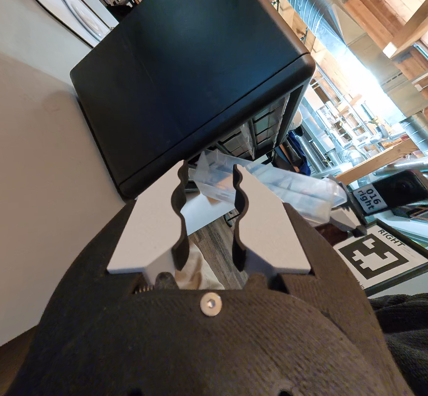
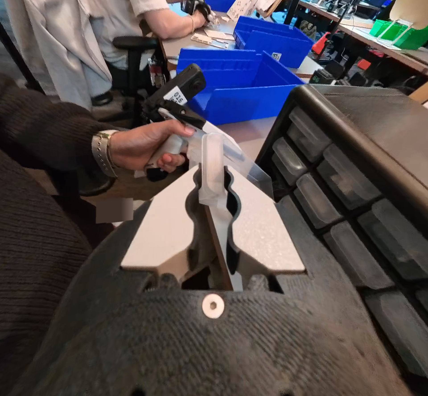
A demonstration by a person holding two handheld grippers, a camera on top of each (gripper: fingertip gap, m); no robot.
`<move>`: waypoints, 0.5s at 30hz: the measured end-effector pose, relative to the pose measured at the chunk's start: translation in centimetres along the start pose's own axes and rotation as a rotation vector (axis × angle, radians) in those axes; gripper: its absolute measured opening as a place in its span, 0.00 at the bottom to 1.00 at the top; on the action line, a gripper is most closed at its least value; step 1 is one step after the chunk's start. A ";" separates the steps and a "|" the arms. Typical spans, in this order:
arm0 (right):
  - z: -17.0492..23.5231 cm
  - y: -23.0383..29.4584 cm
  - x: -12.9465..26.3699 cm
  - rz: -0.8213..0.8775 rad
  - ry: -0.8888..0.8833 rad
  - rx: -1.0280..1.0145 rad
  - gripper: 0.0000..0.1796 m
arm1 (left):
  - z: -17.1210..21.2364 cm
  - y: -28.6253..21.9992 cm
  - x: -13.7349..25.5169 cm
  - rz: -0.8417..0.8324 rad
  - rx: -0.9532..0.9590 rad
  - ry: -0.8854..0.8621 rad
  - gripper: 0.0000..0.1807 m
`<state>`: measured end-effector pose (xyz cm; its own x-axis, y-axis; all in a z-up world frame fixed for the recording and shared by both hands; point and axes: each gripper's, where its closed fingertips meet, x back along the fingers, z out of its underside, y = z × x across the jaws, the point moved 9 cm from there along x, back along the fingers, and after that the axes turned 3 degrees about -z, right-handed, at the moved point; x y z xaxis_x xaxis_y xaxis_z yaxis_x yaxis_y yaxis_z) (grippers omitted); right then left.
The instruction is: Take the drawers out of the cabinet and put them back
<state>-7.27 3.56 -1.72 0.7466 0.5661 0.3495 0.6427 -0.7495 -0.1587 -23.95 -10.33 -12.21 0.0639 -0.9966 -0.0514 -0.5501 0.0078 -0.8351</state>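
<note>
Ahead of the left gripper [image 1: 209, 171], whose fingers stand apart around nothing, the black cabinet [image 1: 185, 79] sits on the tabletop [image 1: 34, 153] near its edge, the clear drawer [image 1: 266, 185] held just outside the cabinet's front. From the right wrist view, the right gripper [image 2: 212, 171] pinches that clear drawer [image 2: 212, 153] by its handle, beside the cabinet [image 2: 347, 164]; a hand [image 2: 143, 146] grips the left tool.

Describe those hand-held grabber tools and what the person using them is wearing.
Each gripper has a rough black printed body with one silver screw, and two pale grey wedge fingers lined with wavy black pads. The left gripper looks the same. A small black camera sits on top, with a white label, and a square black-and-white marker. The person wears a dark knit sleeve and a watch.
</note>
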 end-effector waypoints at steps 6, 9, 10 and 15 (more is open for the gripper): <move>-2.2 -0.6 4.0 -0.101 -0.182 -0.151 0.10 | 0.1 -0.1 0.0 0.005 0.000 0.002 0.20; -4.3 -1.0 7.7 -0.111 -0.305 -0.179 0.10 | 0.3 -0.3 -0.1 0.007 -0.005 0.006 0.20; -5.0 -1.3 9.1 -0.093 -0.340 -0.174 0.10 | 0.3 -0.4 -0.2 0.009 -0.005 0.006 0.20; -6.7 -4.1 17.8 0.264 -0.358 -0.036 0.09 | 0.6 -0.9 -0.4 0.016 -0.007 0.006 0.20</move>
<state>2.24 14.35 11.34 0.9008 0.4322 -0.0416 0.4204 -0.8922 -0.1648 -23.00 -9.92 -11.73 0.0500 -0.9968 -0.0618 -0.5570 0.0235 -0.8302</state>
